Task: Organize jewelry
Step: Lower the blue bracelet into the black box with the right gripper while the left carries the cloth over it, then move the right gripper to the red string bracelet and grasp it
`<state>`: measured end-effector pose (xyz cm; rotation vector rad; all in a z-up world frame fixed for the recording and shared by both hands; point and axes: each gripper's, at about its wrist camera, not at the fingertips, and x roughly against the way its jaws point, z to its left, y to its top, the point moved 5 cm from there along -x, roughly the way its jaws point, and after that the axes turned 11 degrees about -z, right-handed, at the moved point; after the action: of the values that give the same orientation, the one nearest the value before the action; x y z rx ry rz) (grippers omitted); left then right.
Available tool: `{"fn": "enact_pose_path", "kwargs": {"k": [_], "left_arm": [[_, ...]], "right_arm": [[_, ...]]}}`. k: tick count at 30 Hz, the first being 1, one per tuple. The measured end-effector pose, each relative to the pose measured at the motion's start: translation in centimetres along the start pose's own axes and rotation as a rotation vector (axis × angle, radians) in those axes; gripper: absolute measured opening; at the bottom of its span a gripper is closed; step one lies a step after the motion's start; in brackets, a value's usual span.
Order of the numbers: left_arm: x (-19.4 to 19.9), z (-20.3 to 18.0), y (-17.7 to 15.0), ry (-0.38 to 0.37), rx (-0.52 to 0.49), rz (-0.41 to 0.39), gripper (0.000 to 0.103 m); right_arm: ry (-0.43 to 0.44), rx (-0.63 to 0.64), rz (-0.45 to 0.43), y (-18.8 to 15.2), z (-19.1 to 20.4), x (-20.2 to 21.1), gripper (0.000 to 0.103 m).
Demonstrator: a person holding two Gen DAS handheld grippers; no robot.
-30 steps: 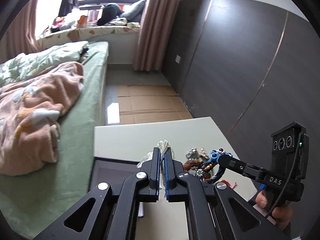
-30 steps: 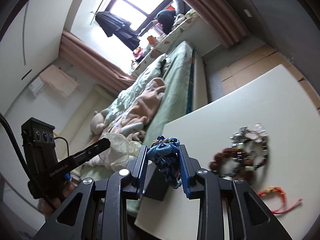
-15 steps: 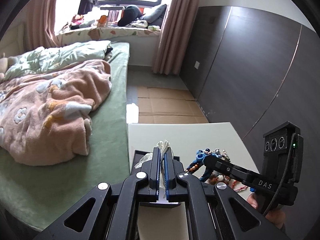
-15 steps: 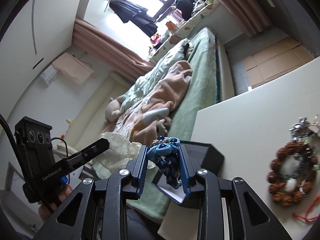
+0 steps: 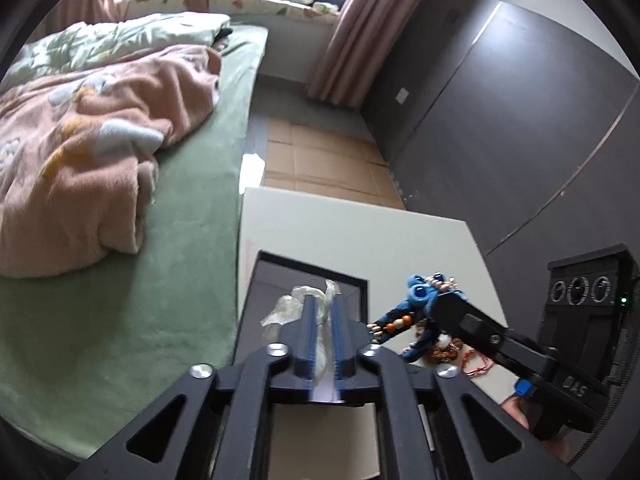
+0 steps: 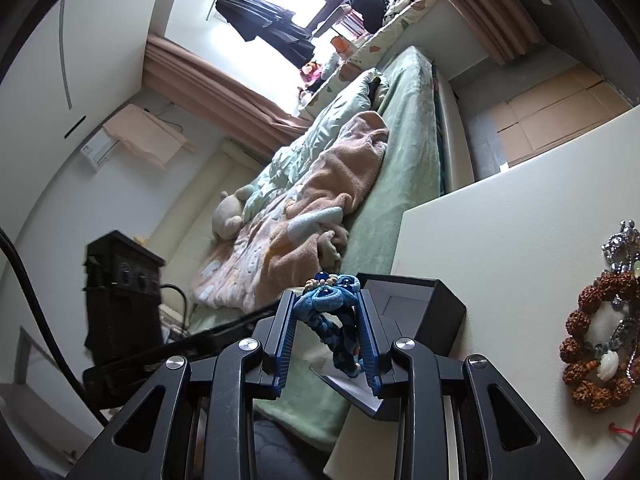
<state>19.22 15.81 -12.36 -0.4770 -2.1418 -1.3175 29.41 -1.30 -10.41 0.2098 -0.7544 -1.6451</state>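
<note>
In the left wrist view my left gripper (image 5: pixel 323 300) hangs over an open black jewelry box (image 5: pixel 308 261) at the table's left edge. Its jaws are opening, and a crumpled white sheer pouch (image 5: pixel 294 302) sits loosely in the gap and spills past the tips. My right gripper (image 6: pixel 325 296) is shut on a blue braided bracelet (image 6: pixel 332 300) with a blue flower and small beads, held just above and right of the box (image 6: pixel 424 300). The same bracelet (image 5: pixel 418 292) shows in the left wrist view.
A brown bead bracelet (image 6: pixel 592 360), a silver piece (image 6: pixel 622 240) and a red string (image 6: pixel 624 428) lie on the white table (image 6: pixel 500 232) to the right. A green bed with a pink blanket (image 5: pixel 80 152) runs along the table's left side. Dark wall panels stand behind.
My left gripper has sunk toward the black box, and its shut jaws have parted around the pouch. My right gripper carried the blue bracelet left to the box, then held still.
</note>
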Motion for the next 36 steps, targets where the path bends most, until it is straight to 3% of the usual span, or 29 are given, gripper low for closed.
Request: {"fn": "enact_pose_path", "kwargs": {"k": [1, 2, 3, 9, 11, 13, 18, 21, 24, 27, 28, 30, 36], "left_arm": [[0.0, 0.2, -0.1, 0.007, 0.0, -0.001, 0.042], [0.2, 0.4, -0.2, 0.009, 0.006, -0.009, 0.068], [0.6, 0.7, -0.1, 0.003, 0.017, -0.031, 0.083], [2.6, 2.2, 0.3, 0.046, 0.027, -0.077, 0.084], [3.1, 2.9, 0.4, 0.062, 0.036, -0.083, 0.084], [3.6, 3.4, 0.1, 0.081, 0.047, -0.08, 0.084], [4.7, 3.7, -1.0, 0.103, 0.05, -0.085, 0.084], [5.3, 3.6, -1.4, 0.111, 0.05, -0.09, 0.084], [5.7, 3.1, -1.6, 0.11, 0.048, -0.099, 0.084], [6.2, 2.2, -1.6, 0.098, 0.039, -0.119, 0.085], [6.4, 1.7, -1.6, 0.091, 0.032, -0.128, 0.087], [6.7, 0.7, -1.5, 0.081, 0.01, -0.148, 0.103], [7.4, -2.5, -1.5, 0.038, -0.07, -0.211, 0.103]], "right_arm": [[0.002, 0.0, 0.003, 0.0, 0.0, -0.1, 0.031], [0.0, 0.002, 0.006, -0.1, 0.1, -0.3, 0.031], [-0.002, 0.004, 0.011, -0.2, 0.1, -0.5, 0.031], [0.006, -0.014, 0.036, -0.8, 0.2, -1.8, 0.036], [0.015, -0.029, 0.076, -1.3, 0.1, -2.8, 0.049], [-0.029, -0.032, 0.117, -1.9, -0.3, -3.5, 0.08], [-0.074, -0.046, 0.13, -1.9, -1.2, -2.9, 0.084], [-0.093, -0.007, 0.092, -1.3, -1.1, -1.3, 0.096], [-0.103, 0.011, 0.057, -0.7, -1.4, 0.7, 0.096], [-0.132, 0.035, 0.019, 0.0, -1.8, 2.7, 0.103], [-0.142, 0.049, 0.0, 0.2, -1.9, 3.7, 0.103], [-0.16, 0.066, -0.028, 0.5, -2.2, 5.5, 0.103], [-0.24, 0.12, -0.091, 1.3, -3.3, 10.4, 0.103]]}}
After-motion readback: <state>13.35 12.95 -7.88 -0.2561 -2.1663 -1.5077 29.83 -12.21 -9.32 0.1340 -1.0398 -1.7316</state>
